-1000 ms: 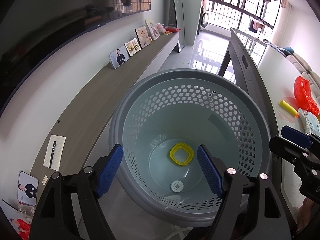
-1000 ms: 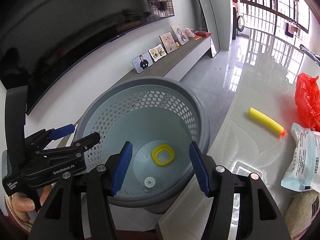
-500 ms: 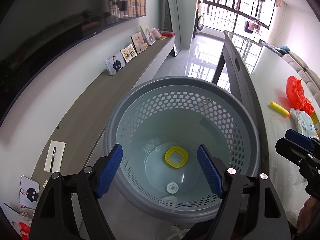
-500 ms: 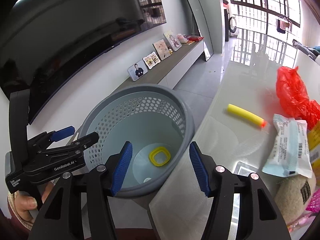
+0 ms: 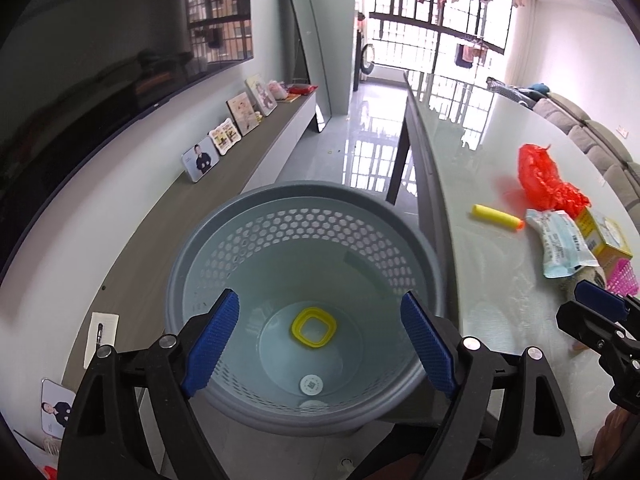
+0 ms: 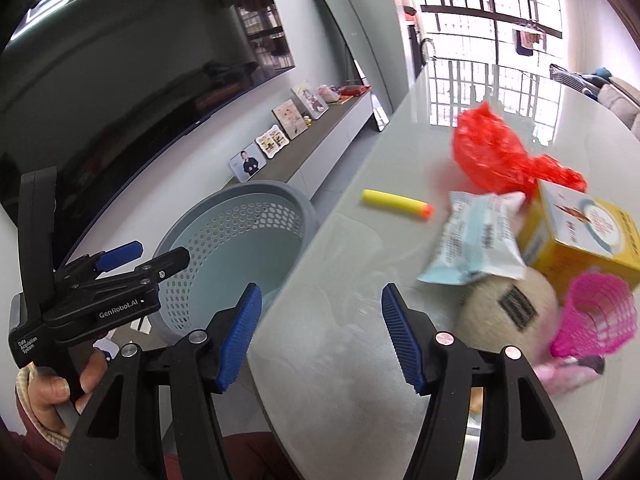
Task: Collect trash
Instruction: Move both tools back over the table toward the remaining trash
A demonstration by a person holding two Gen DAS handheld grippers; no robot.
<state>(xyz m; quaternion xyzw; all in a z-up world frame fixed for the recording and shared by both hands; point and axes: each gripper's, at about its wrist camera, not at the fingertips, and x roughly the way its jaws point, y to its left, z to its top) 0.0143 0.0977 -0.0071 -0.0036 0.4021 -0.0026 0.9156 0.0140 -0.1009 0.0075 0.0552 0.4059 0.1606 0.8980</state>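
left wrist view: my left gripper hangs over the grey basket, fingers apart and opening, nothing between them. one yellow ring lies on the basket floor, so i judge collecting barely begun.

right wrist view: my right gripper faces the desk, fingers apart, opening, empty. still near the desk's far-right edge: yellow foam dart, red bag, pale wrapper, yellow box. only "genrobot.ai" on the left gripper is readable.

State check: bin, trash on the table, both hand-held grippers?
Bin: upright, only a yellow ring inside.
Foam dart: lying on table.
Red bag: crumpled, on table.
Left hand-held gripper: opening, nothing between jaws.
Right hand-held gripper: opening, nothing between jaws.
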